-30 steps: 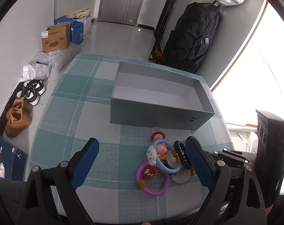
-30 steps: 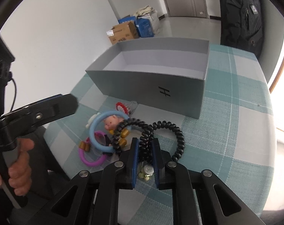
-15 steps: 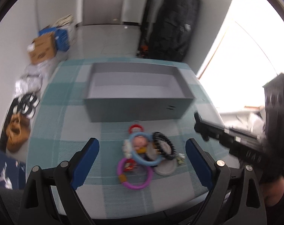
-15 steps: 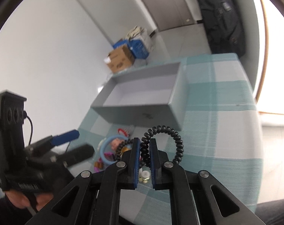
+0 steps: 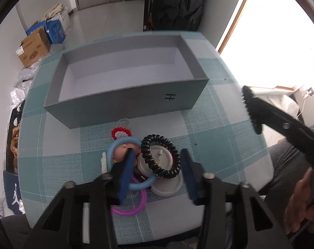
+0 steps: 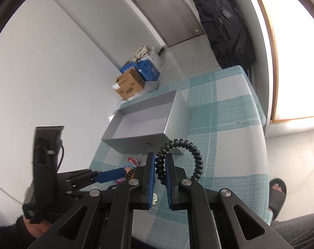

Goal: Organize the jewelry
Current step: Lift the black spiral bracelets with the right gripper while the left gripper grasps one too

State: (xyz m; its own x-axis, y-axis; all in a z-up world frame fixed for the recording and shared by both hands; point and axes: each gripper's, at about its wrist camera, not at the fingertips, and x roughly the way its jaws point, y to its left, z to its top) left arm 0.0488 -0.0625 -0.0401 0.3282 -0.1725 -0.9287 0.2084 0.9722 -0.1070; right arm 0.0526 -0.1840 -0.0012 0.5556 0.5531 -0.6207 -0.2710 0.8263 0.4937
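Note:
An open grey box (image 5: 125,105) stands on the checked tablecloth, its inside bare. In front of it lies a pile: a black coil hair tie (image 5: 160,157) on a white disc (image 5: 167,186), a blue ring (image 5: 115,145) with a pig charm, a purple ring (image 5: 134,209) and a red-and-white beaded piece (image 5: 121,133). My left gripper (image 5: 158,152) points down over the pile. Its jaws are closing with the coil tie between them, and the pads do not press on it. My right gripper (image 6: 159,156) is shut on a second black coil hair tie (image 6: 195,155), raised above the table near the box (image 6: 140,143).
Cardboard boxes (image 5: 32,49) and bags sit on the floor beyond the table's far left, and shoes (image 5: 15,141) lie to the left. A black bag (image 5: 177,2) hangs behind the table. A person's foot in a slipper (image 6: 277,191) is by the right edge.
My left gripper's jaws have come much closer together and sunk over the pile. My right gripper has risen and rolled with its coil tie, away from the pile.

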